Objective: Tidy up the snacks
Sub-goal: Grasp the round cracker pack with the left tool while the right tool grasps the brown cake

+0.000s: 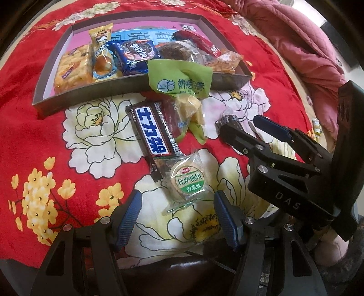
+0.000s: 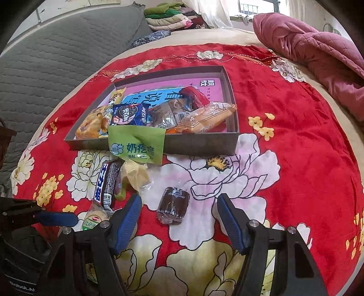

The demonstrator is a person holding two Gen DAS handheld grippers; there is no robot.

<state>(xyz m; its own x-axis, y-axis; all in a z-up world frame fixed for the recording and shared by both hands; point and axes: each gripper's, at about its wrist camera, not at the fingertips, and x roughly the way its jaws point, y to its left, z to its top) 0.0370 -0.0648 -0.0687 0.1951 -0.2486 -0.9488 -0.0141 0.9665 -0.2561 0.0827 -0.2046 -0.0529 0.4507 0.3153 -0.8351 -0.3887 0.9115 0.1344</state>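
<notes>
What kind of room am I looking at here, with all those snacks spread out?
Most likely a bedroom: the snacks lie on a red floral bedspread, a crumpled pink quilt is heaped at its far side, and folded clothes are stacked by the window.

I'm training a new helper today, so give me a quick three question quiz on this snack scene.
1. True or false: the round biscuit pack already lies inside the box.
2. Which snack leans over the box's front wall? A) green milk-candy pouch B) blue cookie pack C) chocolate bar
3. What lies ahead of the right gripper, between its open jaws?

Key: 1 false, it lies on the cloth. 2 A. 3 The small dark brown wrapped snack.
</notes>
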